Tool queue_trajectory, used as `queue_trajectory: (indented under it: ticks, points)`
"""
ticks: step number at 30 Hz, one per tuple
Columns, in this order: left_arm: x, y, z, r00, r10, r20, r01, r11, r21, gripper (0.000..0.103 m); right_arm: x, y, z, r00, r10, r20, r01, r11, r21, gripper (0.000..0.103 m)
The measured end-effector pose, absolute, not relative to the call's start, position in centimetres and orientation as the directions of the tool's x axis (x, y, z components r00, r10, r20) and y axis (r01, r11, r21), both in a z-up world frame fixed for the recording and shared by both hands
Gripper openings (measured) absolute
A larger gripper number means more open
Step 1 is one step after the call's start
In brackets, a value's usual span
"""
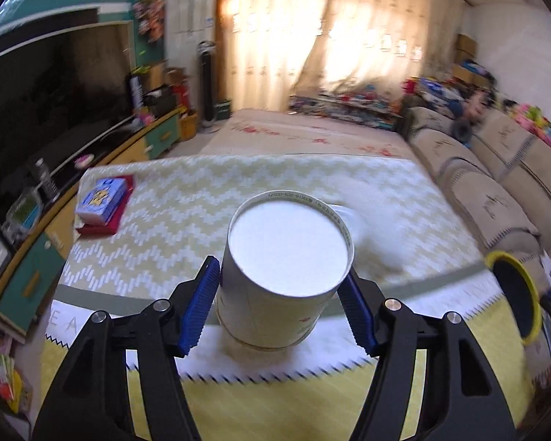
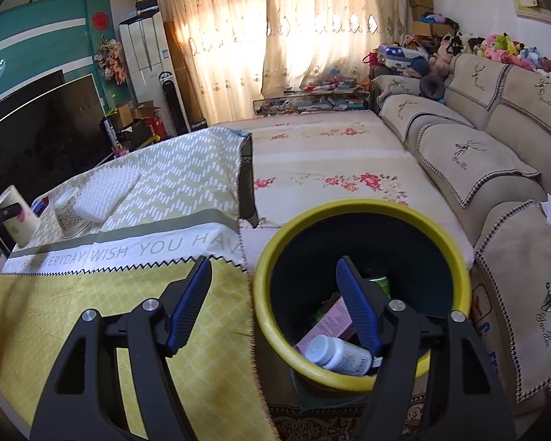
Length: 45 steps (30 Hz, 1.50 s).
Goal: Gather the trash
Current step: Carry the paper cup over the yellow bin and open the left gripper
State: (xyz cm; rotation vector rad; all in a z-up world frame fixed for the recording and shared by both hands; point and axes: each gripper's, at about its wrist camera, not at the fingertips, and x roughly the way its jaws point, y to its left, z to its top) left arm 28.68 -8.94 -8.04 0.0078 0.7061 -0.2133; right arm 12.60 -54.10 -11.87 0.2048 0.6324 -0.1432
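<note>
Left wrist: left hand-held gripper [image 1: 279, 286] clamps paper cup [image 1: 286, 272] above tablecloth [image 1: 158, 220]; right hand-held gripper [image 2: 273, 305] open.

Two grippers: the left gripper [image 1: 279, 294] and the right gripper [image 2: 275, 305], each with two blue pads; two paper cups on the table, one cup [image 1: 286, 272] clamped upside down in the left gripper and a second, printed cup [image 2: 68, 215] also upside down beside one white foam block [image 2: 104, 194]; one yellow-rimmed bin [image 2: 349, 209]; inside it one white pill bottle [image 2: 339, 354], one pink box [image 2: 325, 327] and one green can [image 2: 380, 283]; one blue tissue pack [image 1: 101, 198]; one television [image 1: 47, 110].
</note>
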Motion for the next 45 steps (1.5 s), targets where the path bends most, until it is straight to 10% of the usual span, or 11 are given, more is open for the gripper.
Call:
queue_trajectory:
  ticks: [15, 29, 45]
  points:
    - [19.8, -30.6, -4.5, 0.505, -0.603, -0.618, 0.699, 0.706, -0.117, 0.065, 4.1, -60.4, -9.9, 0.798, -0.258, -0.545, 0.353, 0.932, 0.077, 0.068]
    - [23.0, -48.2, -9.5, 0.357, -0.624, -0.695, 0.778, 0.611, -0.148, 0.073, -0.4, -66.2, -11.1, 0.769, -0.336, -0.544, 0.483, 0.863, 0.15, 0.074]
    - [20.3, -35.0, -4.2, 0.547, -0.602, -0.581, 0.659, 0.738, -0.145, 0.086, 3.0, -62.7, -11.8, 0.795, -0.22, -0.565, 0.364, 0.918, 0.156, 0.077]
